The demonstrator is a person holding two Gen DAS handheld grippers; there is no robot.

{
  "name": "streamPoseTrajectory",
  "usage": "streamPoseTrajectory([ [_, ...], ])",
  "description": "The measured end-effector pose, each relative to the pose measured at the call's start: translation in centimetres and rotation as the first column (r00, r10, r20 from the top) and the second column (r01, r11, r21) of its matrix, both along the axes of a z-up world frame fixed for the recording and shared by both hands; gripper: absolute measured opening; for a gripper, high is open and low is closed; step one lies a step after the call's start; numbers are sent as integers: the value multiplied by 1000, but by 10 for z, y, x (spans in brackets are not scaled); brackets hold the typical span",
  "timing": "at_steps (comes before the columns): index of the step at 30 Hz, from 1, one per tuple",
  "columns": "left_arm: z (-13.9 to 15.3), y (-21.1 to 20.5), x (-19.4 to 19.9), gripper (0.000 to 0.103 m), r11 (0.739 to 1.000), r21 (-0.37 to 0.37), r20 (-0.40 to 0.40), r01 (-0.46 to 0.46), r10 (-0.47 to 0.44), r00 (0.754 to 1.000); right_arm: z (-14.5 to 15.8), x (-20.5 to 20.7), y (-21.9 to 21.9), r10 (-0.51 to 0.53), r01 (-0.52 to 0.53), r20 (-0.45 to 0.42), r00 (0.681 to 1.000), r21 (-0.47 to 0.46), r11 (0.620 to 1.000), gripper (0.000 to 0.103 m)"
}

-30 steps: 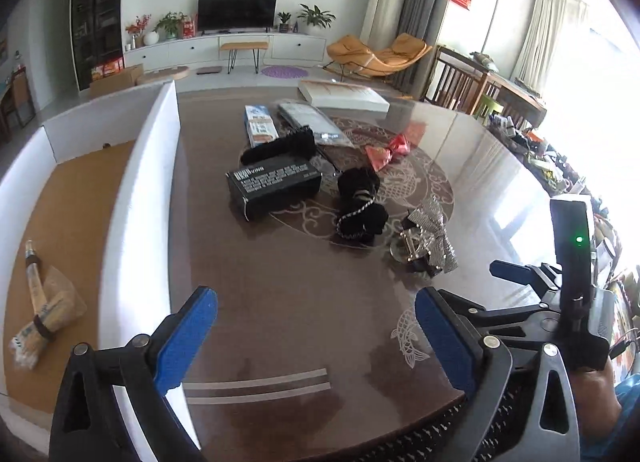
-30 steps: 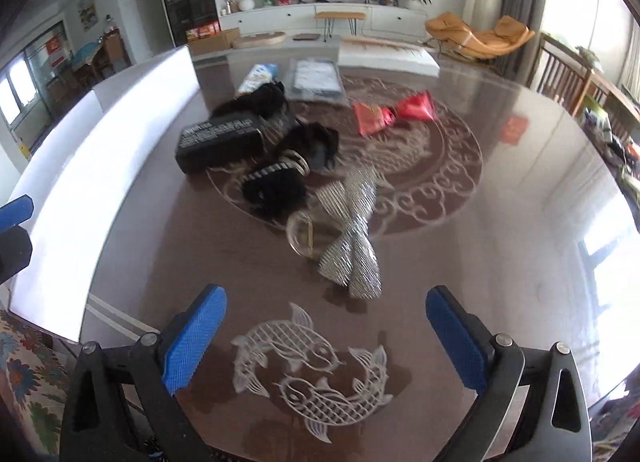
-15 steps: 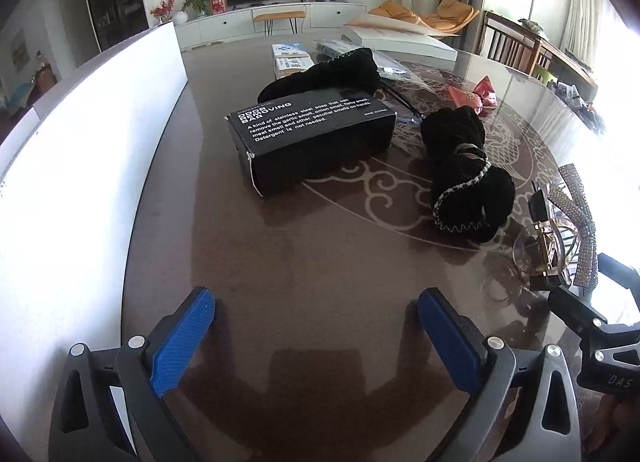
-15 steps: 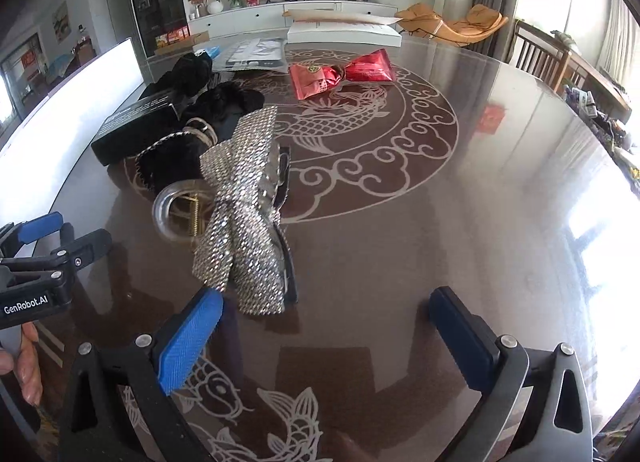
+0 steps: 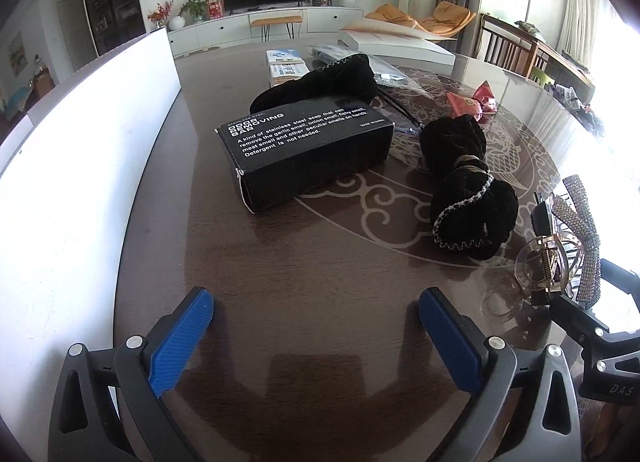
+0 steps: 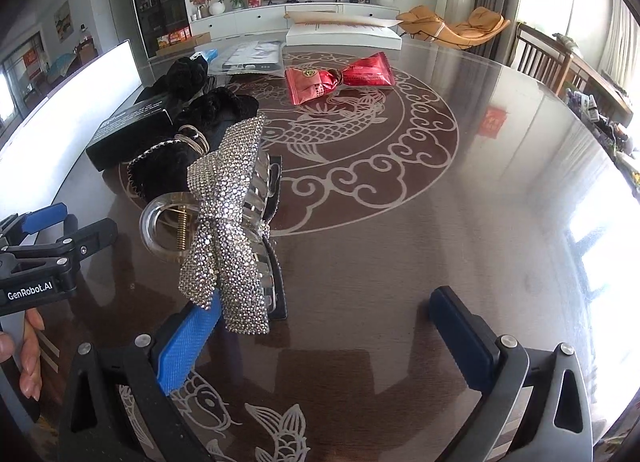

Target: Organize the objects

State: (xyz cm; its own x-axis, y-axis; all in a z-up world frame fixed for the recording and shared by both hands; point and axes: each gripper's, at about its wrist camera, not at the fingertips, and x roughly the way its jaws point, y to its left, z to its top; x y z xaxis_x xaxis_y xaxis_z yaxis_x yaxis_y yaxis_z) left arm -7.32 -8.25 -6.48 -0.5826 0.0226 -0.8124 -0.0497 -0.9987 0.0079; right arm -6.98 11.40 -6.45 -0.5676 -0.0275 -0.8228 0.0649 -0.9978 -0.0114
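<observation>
Moved: both grippers have come down and forward over the last second; the right gripper (image 6: 324,334) now sits at the rhinestone bow hair claw (image 6: 228,230), the left gripper (image 5: 316,338) short of the black box (image 5: 308,146).
Fingers: both pairs stand wide apart, clamped on nothing; the right one's left pad (image 6: 186,346) is just beside the claw's near end.
Progress: judged early, since every loose item seen now lies on the table (image 6: 460,222) and none is gripped.
Destination: likely the white bin (image 5: 80,166) left of the table; its inside is hidden.
Count: one black box, two black velvet scrunchies (image 5: 466,186), one hair claw, two red packets (image 6: 340,76).
</observation>
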Motion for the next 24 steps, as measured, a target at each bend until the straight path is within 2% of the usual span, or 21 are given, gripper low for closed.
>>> streamPoseTrajectory([
  [2,0,0,0,103,1000,0,0,0,0,1000,1,-4,-4,-22,22,32,999,0,1000,103],
  [4,0,0,0,103,1000,0,0,0,0,1000,1,-12,-13,9,-9,49,999,1,1000,103],
  [7,0,0,0,103,1000,0,1,0,0,1000,-1,-35,-20,27,-27,37,999,2,1000,103],
  [11,0,0,0,103,1000,0,1,0,0,1000,-2,-65,-1,-94,94,19,995,2,996,103],
  [13,0,0,0,103,1000,0,1,0,0,1000,-2,-67,8,-122,122,-1,993,1,993,103],
  [24,0,0,0,103,1000,0,1,0,0,1000,0,-63,12,-121,121,-13,993,-3,993,103],
])
